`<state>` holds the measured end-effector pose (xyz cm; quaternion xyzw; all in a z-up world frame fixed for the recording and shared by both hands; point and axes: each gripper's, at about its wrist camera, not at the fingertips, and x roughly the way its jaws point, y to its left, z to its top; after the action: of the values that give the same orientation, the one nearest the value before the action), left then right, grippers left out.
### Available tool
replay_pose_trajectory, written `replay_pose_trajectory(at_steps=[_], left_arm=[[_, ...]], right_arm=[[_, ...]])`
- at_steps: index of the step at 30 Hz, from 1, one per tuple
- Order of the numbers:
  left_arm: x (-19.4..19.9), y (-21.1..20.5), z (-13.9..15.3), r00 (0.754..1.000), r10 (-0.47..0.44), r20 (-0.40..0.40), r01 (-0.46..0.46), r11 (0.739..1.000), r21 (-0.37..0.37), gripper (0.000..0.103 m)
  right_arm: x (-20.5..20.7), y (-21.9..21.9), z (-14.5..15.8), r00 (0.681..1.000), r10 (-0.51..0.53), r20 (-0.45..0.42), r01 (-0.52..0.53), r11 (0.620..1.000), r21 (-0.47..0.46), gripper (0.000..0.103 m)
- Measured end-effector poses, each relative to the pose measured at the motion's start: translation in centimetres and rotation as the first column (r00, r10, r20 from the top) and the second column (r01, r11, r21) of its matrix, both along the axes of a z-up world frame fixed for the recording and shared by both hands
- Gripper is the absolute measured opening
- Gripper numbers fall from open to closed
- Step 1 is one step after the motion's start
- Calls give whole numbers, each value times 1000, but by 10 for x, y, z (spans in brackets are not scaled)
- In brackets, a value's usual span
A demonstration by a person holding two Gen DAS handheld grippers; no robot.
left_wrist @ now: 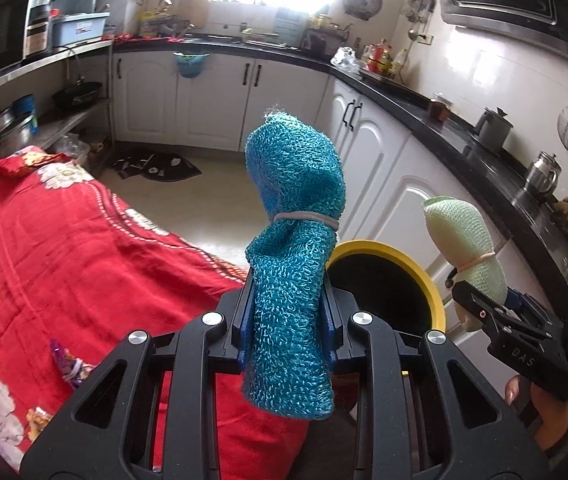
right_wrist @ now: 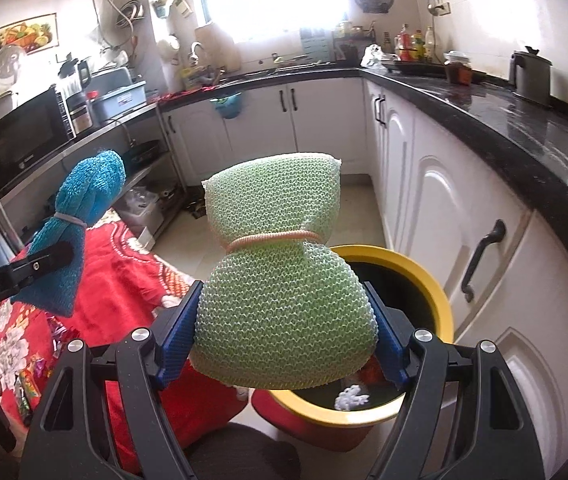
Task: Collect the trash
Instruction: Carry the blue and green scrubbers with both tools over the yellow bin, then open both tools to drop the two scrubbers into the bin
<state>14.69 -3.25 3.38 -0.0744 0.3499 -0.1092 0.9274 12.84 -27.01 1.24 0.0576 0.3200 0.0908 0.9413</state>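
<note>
My left gripper (left_wrist: 289,320) is pinching a blue cloth (left_wrist: 294,216); my right gripper (right_wrist: 284,328) clamps a green cloth (right_wrist: 280,280) wide. The bin (right_wrist: 442,304) sits at 4 o'clock beneath it. I'd centre over the rim before letting go.

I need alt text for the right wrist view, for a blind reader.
The right gripper grips a green mesh sponge above a yellow-rimmed bin. At left, the left gripper holds a blue sponge over a red floral cloth.
</note>
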Motion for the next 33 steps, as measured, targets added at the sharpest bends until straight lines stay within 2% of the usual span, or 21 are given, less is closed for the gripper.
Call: replay_pose_trajectory(at_steps=[21, 33], left_arm=[[25, -63, -15, 990, -132, -40, 132, 991, -12, 20], [44, -94, -39, 978, -179, -106, 179, 984, -10, 21]], right_arm=[[2, -45, -16, 991, -130, -18, 130, 991, -30, 74], [12, -59, -50, 979, -171, -108, 168, 985, -42, 75]])
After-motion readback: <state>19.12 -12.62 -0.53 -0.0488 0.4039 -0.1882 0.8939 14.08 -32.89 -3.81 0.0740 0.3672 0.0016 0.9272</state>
